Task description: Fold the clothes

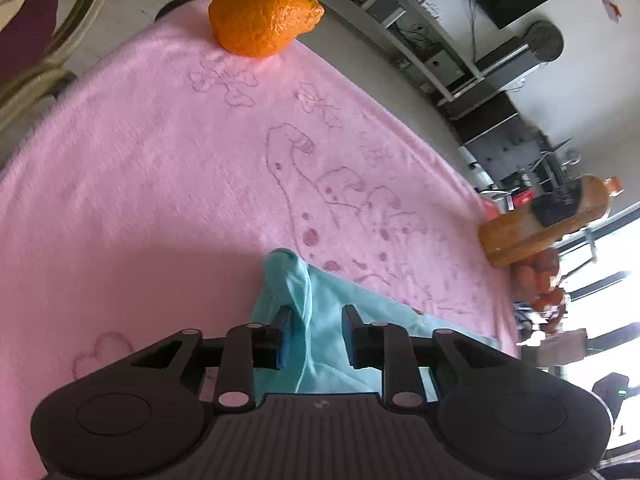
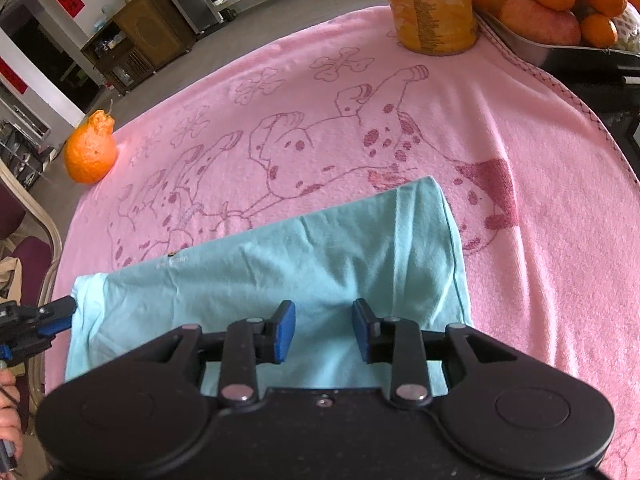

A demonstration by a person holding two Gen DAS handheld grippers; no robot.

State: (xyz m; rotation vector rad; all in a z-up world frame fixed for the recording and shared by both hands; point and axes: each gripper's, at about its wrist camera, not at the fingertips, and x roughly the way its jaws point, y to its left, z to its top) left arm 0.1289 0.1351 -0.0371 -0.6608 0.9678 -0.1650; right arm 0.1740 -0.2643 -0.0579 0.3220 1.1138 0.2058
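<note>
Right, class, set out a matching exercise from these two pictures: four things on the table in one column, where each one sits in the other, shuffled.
Things
1. light teal garment
2. bumpy lone orange
3. tall orange juice bottle
4. metal fruit tray

Places
A. beyond the pink towel's edge, behind the bottle
B. near edge of the towel, by both grippers
C. standing upright on the towel's far edge
D. alone at a towel corner

Pairs: 1-B, 2-D, 3-C, 4-A
</note>
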